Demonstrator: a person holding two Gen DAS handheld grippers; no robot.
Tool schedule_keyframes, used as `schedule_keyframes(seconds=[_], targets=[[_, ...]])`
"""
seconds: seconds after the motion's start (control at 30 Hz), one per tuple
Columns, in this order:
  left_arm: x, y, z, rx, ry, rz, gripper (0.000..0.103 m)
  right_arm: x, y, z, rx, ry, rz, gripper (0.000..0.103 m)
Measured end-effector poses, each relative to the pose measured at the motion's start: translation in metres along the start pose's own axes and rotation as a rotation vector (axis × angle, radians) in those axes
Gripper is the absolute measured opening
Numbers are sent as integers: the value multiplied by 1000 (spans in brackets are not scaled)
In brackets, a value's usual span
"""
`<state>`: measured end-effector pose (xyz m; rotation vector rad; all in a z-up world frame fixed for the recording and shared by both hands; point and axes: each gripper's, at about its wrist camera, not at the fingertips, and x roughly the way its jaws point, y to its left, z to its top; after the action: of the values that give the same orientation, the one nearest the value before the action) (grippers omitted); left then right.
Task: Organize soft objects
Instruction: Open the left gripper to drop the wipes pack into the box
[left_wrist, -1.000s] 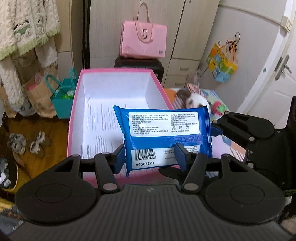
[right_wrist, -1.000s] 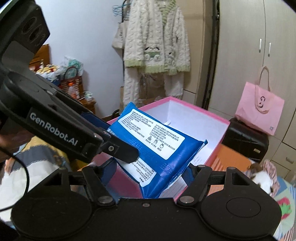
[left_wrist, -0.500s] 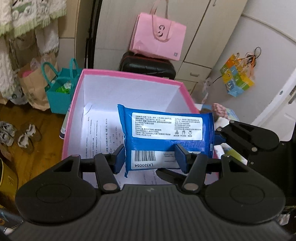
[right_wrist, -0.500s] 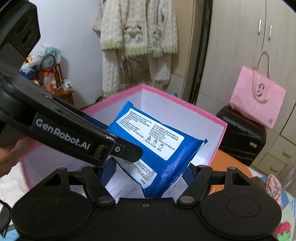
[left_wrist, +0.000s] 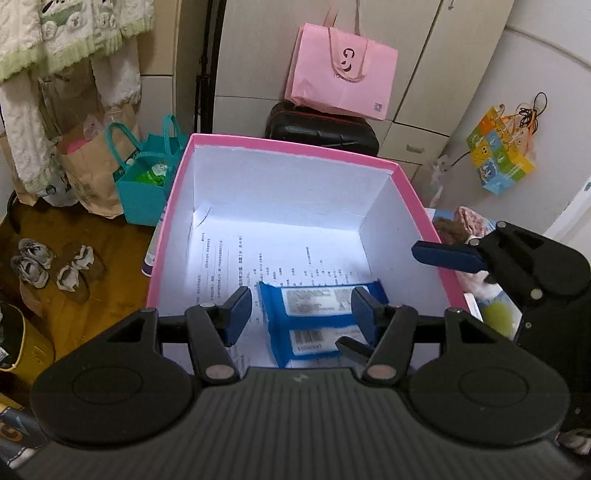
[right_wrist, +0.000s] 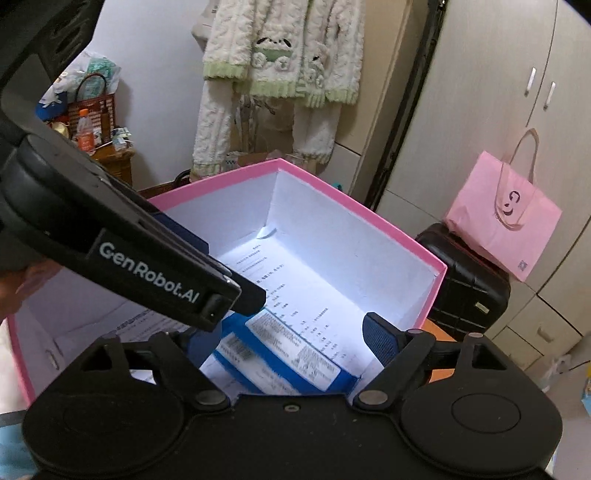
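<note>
Left wrist view: at lower centre, a blue wipes pack (left_wrist: 312, 321) lies in the pink box (left_wrist: 424, 206), between the left gripper's (left_wrist: 301, 314) spread fingers; the right gripper (right_wrist: 288, 339) is also spread, empty.

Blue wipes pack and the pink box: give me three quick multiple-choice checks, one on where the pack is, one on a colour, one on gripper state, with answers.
1. Where is the blue wipes pack?
A. Lying on the printed paper inside the pink box
B. On the floor by the shoes
C. On top of the black suitcase

2. What colour is the inside of the pink box?
A. Black
B. White
C. Teal

3. What state is the left gripper in?
A. Shut on the pack
B. Shut on the box rim
C. Open, holding nothing

Answers:
1 A: the pack lies flat on the printed paper on the box floor.
2 B: the inner walls are white and only the rim and outside are pink.
3 C: the jaws stand apart above the pack, as do those of the right gripper.
</note>
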<state>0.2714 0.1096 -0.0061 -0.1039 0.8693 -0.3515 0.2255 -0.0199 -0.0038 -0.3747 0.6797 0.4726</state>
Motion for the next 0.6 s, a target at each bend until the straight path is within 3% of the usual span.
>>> schedule_keyframes(seconds=[0.27, 0.6], targets=[[-32, -8, -7, 30, -29, -6, 61, -23, 6, -2, -3, -31, 10, 87], [-83, -34, -24, 103, -88, -47, 66, -81, 1, -17, 27, -101, 33, 87]])
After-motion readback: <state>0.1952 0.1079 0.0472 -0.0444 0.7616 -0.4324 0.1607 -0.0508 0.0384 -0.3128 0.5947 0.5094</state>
